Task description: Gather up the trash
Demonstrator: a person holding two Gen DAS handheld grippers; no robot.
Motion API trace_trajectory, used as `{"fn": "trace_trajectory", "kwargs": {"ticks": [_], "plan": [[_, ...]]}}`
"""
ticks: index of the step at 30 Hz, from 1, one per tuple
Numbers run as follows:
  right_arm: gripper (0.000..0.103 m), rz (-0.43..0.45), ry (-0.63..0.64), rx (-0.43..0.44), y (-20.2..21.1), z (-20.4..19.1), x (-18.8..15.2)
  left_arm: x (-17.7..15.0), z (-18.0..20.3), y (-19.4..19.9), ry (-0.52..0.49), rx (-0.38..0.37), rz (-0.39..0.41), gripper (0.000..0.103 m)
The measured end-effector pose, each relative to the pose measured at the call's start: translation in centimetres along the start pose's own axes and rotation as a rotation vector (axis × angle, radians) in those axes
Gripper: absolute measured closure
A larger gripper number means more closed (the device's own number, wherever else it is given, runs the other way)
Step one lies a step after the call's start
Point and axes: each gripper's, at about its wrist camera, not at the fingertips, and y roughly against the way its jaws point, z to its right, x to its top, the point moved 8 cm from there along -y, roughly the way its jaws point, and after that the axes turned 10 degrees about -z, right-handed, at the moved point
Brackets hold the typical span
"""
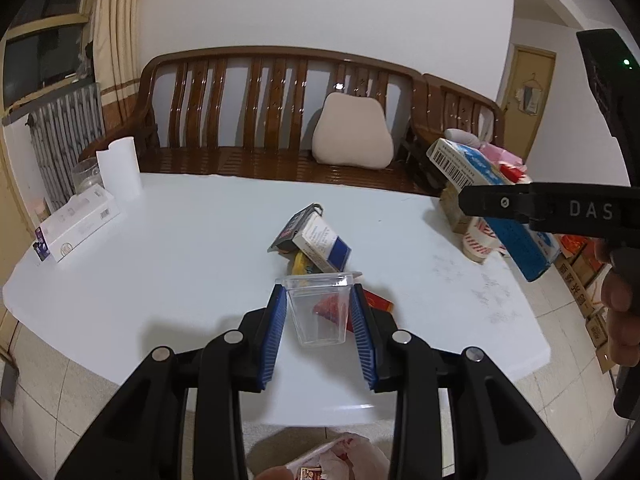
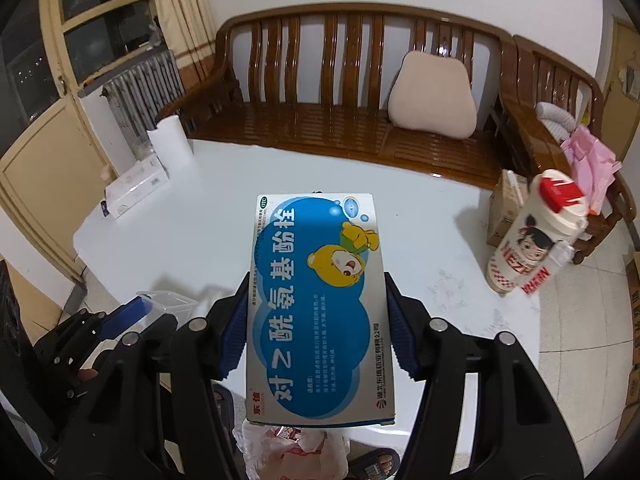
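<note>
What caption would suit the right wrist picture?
Right gripper holds a blue medicine box above the white table.

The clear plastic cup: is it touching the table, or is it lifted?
Apart. In the left wrist view the left gripper holds the clear plastic cup above the table.

In the centre of the right wrist view, the medicine box [image 2: 316,312] is silver-grey with blue bubble shapes, white characters and a yellow cartoon bear. At right, the cream bottle [image 2: 532,240] has a red cap, red lettering and a cartoon child. In the left wrist view, the clear plastic cup [image 1: 320,308] sits low centre between blue ribbed pads [image 1: 276,336] on black fingers. The table [image 1: 180,248] is white, the bench [image 1: 256,112] glossy brown, the cushion [image 1: 352,136] beige.
</note>
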Motion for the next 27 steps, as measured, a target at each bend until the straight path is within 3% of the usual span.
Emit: {"fn": "trace_trajectory", "kwargs": {"ticks": [14, 22, 27], "plan": [[0.045, 0.114, 0.012, -0.002, 9.0, -3.0, -7.2, -5.5, 3.5, 6.4, -0.105, -0.081, -0.008, 0.070], [0.045, 0.099, 0.019, -0.015, 9.8, -4.4, -13.1, -10.8, 4.1, 6.5, -0.128, -0.103, -0.065, 0.070], [0.045, 0.046, 0.007, -0.018, 8.3, -4.9, -17.2, -14.4, 4.1, 4.9, -0.136, -0.111, -0.131, 0.070]]}}
